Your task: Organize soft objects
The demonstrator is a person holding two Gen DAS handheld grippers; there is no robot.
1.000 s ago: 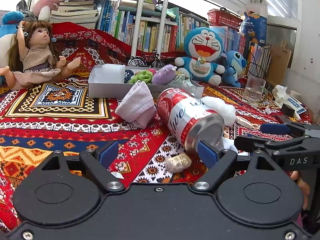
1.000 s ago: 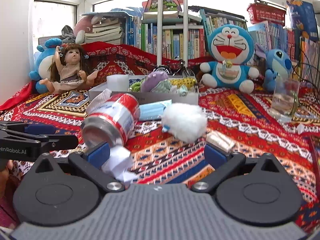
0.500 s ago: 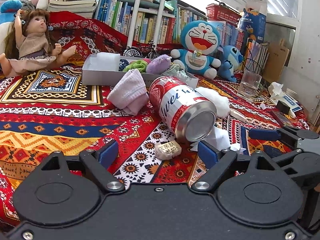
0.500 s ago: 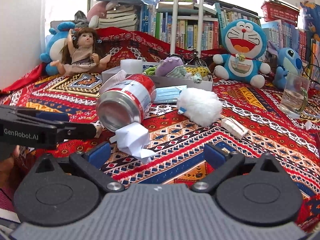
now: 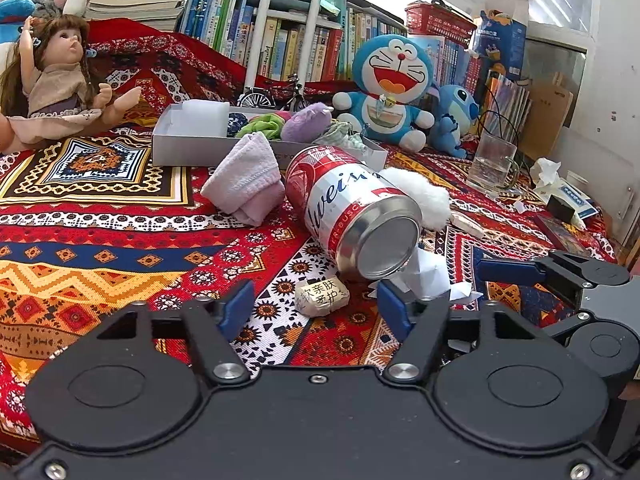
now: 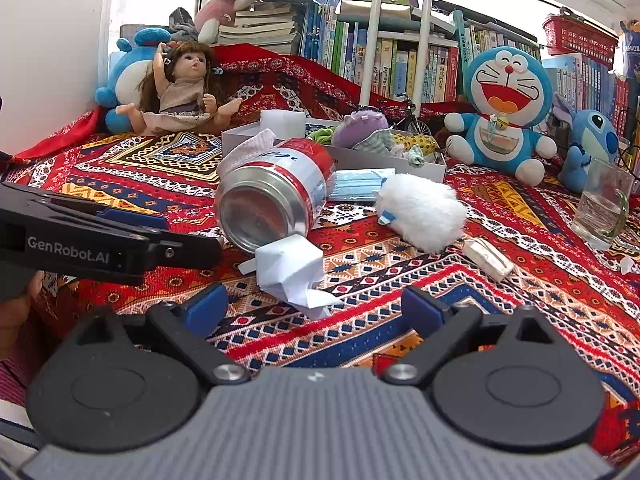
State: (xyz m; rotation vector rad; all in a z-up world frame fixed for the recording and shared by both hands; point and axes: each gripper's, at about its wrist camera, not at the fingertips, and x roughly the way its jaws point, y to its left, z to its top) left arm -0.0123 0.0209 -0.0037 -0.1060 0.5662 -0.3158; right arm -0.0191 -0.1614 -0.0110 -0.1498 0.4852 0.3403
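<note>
Between the closing left tool (image 5: 316, 306) tips lies a packet (image 5: 322, 297), seemingly untouched; right tool (image 6: 314, 310) gapes.

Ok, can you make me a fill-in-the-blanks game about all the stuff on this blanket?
1. The can lies on its ____.
2. The doll sits at the picture's ____ edge in the right wrist view.
3. The glass stands to the ____ of the fluffy white toy in that view.
4. The purple plush lies inside the grey ____.

Missing words: side; left; right; box
</note>
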